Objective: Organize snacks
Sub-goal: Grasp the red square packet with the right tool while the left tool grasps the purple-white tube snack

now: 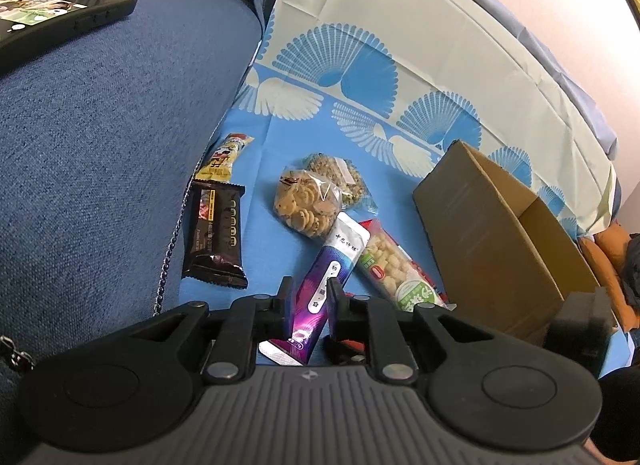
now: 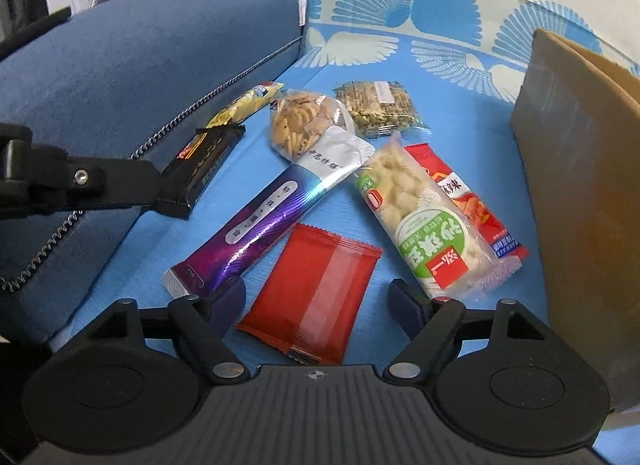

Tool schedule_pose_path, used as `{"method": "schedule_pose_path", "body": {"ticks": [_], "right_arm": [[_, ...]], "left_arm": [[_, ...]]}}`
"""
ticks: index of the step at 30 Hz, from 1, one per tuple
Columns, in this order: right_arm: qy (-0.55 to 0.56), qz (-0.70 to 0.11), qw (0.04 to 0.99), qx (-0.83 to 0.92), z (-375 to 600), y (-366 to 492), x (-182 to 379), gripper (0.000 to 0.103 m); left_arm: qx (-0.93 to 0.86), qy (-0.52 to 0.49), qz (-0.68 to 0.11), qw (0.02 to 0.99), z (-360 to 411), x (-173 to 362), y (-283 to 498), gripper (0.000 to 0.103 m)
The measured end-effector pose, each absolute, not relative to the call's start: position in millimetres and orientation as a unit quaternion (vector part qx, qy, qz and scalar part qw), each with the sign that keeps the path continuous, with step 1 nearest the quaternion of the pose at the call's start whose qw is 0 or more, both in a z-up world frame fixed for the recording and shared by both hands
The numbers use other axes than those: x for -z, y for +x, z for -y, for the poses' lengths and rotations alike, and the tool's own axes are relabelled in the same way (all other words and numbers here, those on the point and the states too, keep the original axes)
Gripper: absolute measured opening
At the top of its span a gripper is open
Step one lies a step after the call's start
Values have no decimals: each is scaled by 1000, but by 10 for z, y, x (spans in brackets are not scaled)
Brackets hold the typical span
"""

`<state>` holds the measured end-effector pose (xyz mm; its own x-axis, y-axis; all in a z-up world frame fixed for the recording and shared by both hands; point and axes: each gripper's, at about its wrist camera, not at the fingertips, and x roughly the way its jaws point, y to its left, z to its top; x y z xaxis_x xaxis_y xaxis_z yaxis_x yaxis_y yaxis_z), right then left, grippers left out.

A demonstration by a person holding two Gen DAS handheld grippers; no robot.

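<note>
Snack packets lie on a blue patterned cloth (image 2: 460, 105). My right gripper (image 2: 318, 299) is open wide just above a flat red packet (image 2: 316, 285), one finger on each side and the pads clear of it. A long purple packet (image 2: 264, 217) lies to its left, and a white-green packet (image 2: 424, 217) lies over a red-orange one (image 2: 476, 205). My left gripper (image 1: 310, 297) shows a narrow gap with nothing gripped; the purple packet (image 1: 320, 277) on the cloth below is seen through the gap. In the right wrist view the left gripper's fingers (image 2: 172, 201) hang over a black bar (image 2: 208, 157).
An open cardboard box (image 1: 500, 245) stands at the right. A cookie bag (image 1: 308, 201), a seed bar (image 1: 340, 177) and a yellow packet (image 1: 224, 161) lie farther back. A blue cushion (image 1: 100, 145) with a phone (image 1: 52, 13) and a metal chain (image 1: 172, 245) borders the left.
</note>
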<state>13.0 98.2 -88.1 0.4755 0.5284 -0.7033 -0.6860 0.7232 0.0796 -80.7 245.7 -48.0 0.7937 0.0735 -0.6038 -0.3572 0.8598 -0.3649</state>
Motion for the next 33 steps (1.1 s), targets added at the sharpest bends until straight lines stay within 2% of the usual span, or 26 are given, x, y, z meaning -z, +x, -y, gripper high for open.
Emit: {"method": "schedule_pose_path", "body": {"ticks": [1, 2, 3, 6, 10, 13, 15, 17, 20, 23, 31, 33], "right_arm": [[-109, -365, 852, -358, -968, 129, 867, 64], [-113, -362, 853, -359, -954, 127, 857, 53], [-116, -361, 852, -360, -936, 129, 848, 48], [-111, -365, 851, -361, -823, 135, 836, 45], [-108, -362, 852, -363, -642, 87, 798, 44], [-110, -355, 851, -370, -507, 27, 754, 44], [-114, -360, 848, -373, -421, 3, 740, 45], [-111, -362, 846, -376, -337, -8, 713, 45], [-113, -372, 841, -375, -266, 7, 727, 47], [-105, -391, 839, -364, -227, 73, 785, 49], [-114, -395, 840, -354, -309, 129, 862, 52], [-120, -391, 841, -355, -322, 121, 858, 49]], "left_arm": [[-119, -236, -300, 917, -2455, 483, -803, 18], [-120, -235, -300, 917, -2451, 486, -799, 19], [-121, -234, -301, 917, -2448, 488, -800, 19], [-122, -231, -306, 916, -2440, 501, -778, 19], [-114, -216, -324, 914, -2380, 532, -700, 25], [-103, -196, -341, 914, -2313, 571, -602, 32], [-97, -182, -352, 913, -2276, 609, -514, 45], [-99, -171, -360, 912, -2246, 656, -422, 51], [-107, -150, -376, 908, -2198, 731, -273, 71], [-119, -119, -382, 909, -2115, 782, -163, 80], [-128, -97, -395, 905, -2075, 932, 36, 81], [-127, -97, -397, 904, -2076, 953, 69, 76]]}}
